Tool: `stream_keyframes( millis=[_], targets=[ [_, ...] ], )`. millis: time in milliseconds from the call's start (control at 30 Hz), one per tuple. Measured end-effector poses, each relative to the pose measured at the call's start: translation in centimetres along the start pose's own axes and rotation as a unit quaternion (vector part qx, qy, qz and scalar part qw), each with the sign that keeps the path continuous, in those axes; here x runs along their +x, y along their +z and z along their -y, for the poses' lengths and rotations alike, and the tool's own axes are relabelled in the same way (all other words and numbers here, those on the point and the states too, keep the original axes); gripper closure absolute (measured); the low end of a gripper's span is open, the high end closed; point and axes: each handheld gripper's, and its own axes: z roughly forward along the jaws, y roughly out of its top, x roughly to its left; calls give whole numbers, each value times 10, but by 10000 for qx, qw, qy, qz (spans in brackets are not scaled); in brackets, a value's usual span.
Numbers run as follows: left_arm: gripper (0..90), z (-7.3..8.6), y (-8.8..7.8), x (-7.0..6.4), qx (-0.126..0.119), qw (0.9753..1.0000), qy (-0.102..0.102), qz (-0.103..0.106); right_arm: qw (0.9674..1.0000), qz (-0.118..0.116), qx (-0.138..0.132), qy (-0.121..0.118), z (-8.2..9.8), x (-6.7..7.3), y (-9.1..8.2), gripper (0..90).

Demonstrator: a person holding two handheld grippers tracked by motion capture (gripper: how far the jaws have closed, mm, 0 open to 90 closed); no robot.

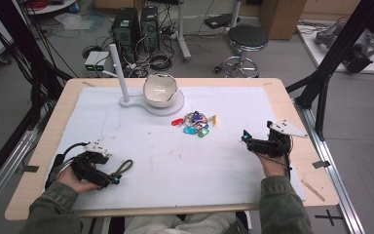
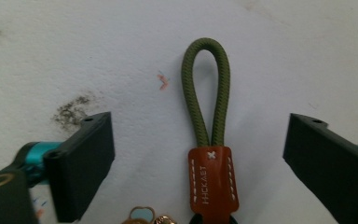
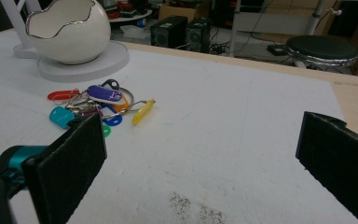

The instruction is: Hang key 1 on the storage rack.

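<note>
With its jaws wide and empty, the left gripper (image 2: 200,154) should close squarely on the olive cord keychain's (image 2: 206,93) leather tab (image 2: 213,179) near the table's front-left edge.

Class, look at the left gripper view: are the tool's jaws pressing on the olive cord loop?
No: the olive cord loop lies on the white mat between the left tool's jaws, with clear gaps on both sides.

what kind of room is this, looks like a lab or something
Most likely a robotics or data-collection lab, not a home. Two computer towers stand on the floor amid loose cables, a black frame rises beside the table, and a stool stands behind it.
</note>
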Motion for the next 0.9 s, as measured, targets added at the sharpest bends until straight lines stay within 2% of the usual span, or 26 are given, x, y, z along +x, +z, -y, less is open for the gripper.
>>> stream_keyframes(
  millis=[100, 300, 533, 600, 633, 700, 900],
  targets=[
    [142, 1, 0, 0, 62, 10000, 13, -40, 10000, 18, -17, -3, 0, 0, 0, 7],
    [301, 3, -2, -1, 84, 9996, 199, 177, 10000, 28, 0, -17, 0, 0, 0, 7],
    [427, 5, -3, -3, 124, 9994, 265, 194, 10000, 89, -11, -33, 0, 1, -1, 7],
    [524, 6, -2, -3, 229, 9992, 295, 139, 9999, 108, -26, -43, 0, 0, -1, 7],
    [602, 7, -1, -3, 313, 9990, 286, 112, 9999, 118, -32, -53, 0, 0, -1, 7],
    [696, 8, -1, -2, 272, 9992, 269, 128, 9998, 194, -74, -71, -1, 1, -2, 7],
    [716, 9, -3, 1, 279, 9988, 303, 272, 9997, 231, -123, 2, -1, -1, -4, 7]
  ],
)
